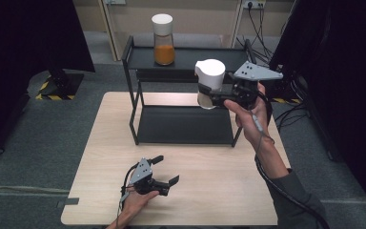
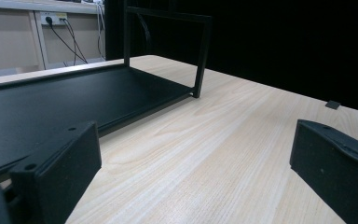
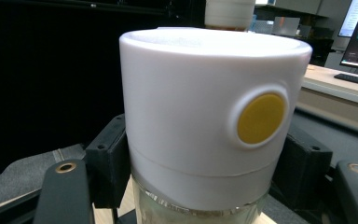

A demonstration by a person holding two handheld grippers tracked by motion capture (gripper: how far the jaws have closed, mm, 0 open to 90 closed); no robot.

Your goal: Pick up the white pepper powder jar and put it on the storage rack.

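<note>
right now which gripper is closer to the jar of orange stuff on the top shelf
Right. The right gripper is raised beside the rack's top shelf, holding a white-lidded jar just right of the orange jar. The left gripper is low over the table's near edge, far off.

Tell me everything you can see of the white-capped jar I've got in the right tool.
The jar has a tall white cap, plastic by the look of it, with a pouring lip on one side and a round yellow button on its wall. Below the cap is a clear glass body with pale contents. It is upright, held off the table beside the right end of the black rack's upper shelf. The right tool is shut on it, its black jaws clamping the body just below the cap. Nothing else touches it.
</note>
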